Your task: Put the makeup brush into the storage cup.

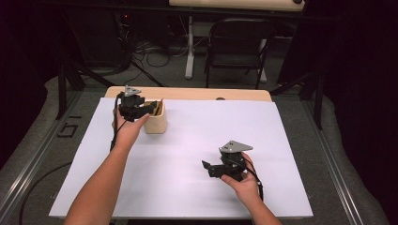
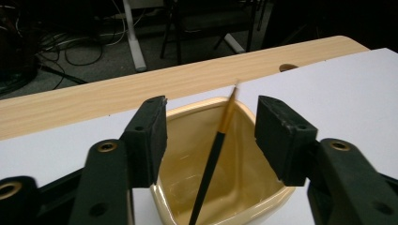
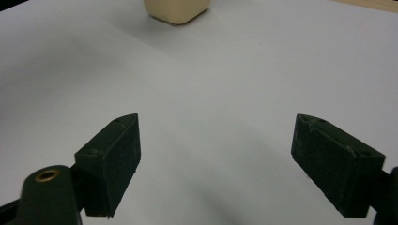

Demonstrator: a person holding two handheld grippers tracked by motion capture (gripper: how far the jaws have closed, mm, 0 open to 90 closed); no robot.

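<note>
Over the cream cup [image 2: 225,187] at the far left of the table [image 1: 197,154], my left tongs [image 2: 211,136] stand apart, clear of the brush [image 2: 213,159]. It leans inside the cup, black handle, orange neck, tip above the rim: delivered, I judge. My right tongs [image 3: 225,154] gape wide, empty.

Your left gripper [image 1: 149,108] hangs directly over the cream cup [image 1: 156,123], your left hand [image 1: 127,126] just beside that cup and the forearm stretched long toward it. Its jaws stand apart, pressing on nothing. Your right gripper [image 1: 205,165] sits well apart from the cup, pointing roughly toward it, jaws spread wide, your right hand [image 1: 244,180] cupped under it.
</note>
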